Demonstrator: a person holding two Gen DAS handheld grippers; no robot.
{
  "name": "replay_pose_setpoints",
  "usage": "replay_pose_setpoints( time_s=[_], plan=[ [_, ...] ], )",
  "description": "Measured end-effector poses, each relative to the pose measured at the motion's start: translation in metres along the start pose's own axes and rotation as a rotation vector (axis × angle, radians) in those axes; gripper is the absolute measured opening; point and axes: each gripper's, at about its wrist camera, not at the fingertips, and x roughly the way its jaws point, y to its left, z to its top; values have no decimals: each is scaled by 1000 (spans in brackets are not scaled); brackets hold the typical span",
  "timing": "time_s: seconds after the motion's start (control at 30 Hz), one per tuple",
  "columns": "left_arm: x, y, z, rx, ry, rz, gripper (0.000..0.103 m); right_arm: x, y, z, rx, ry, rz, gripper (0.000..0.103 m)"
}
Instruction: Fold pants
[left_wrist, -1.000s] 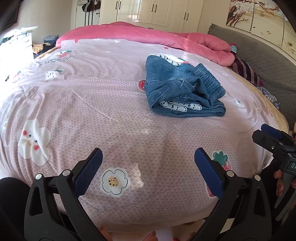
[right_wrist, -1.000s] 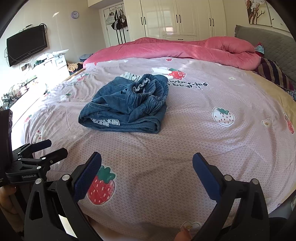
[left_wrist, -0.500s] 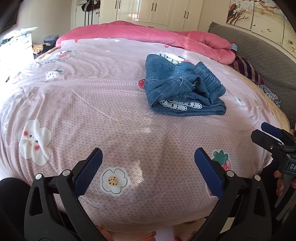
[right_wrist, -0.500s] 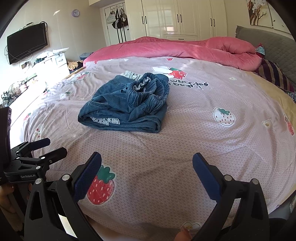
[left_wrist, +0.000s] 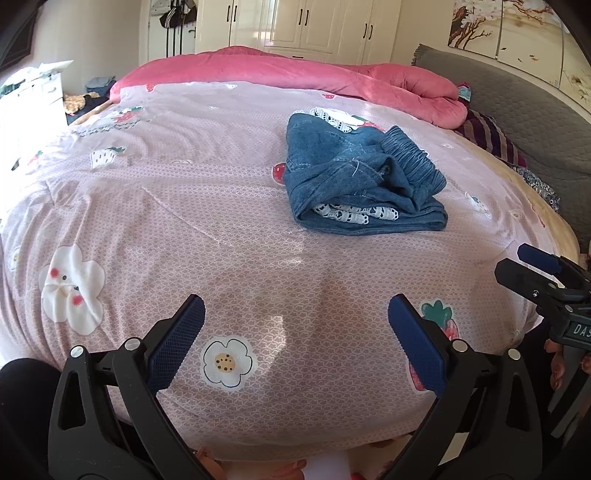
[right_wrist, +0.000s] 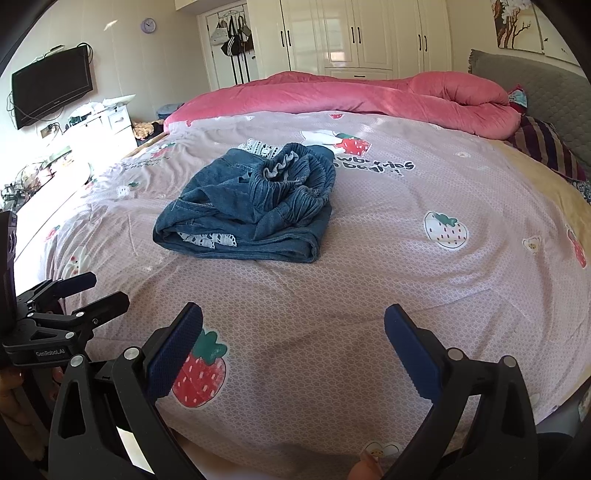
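The right claw stands wide apart at six o'clock, its blue pads over the near edge of the bed and holding nothing. Toward eleven o'clock from it, well apart, the denim pants lie in a bunched, folded heap on the pink strawberry-print cover, white lace trim showing at the lower fold. At nine o'clock the left claw pokes in, seemingly open. A pink quilt lies at twelve o'clock.

blue denim pants with white lace trim, pink strawberry-and-flower bedspread, rose-pink quilt
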Motion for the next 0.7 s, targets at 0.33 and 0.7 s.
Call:
replay_pose_setpoints(
  time_s=[0.33, 0.7],
  plan=[
    [2, 0, 0, -3, 14, 23, 93, 0, 0, 0, 3, 0, -2, 98],
    [2, 1, 1, -11, 23, 12, 93, 0, 0, -1, 2, 1, -6, 98]
  ],
)
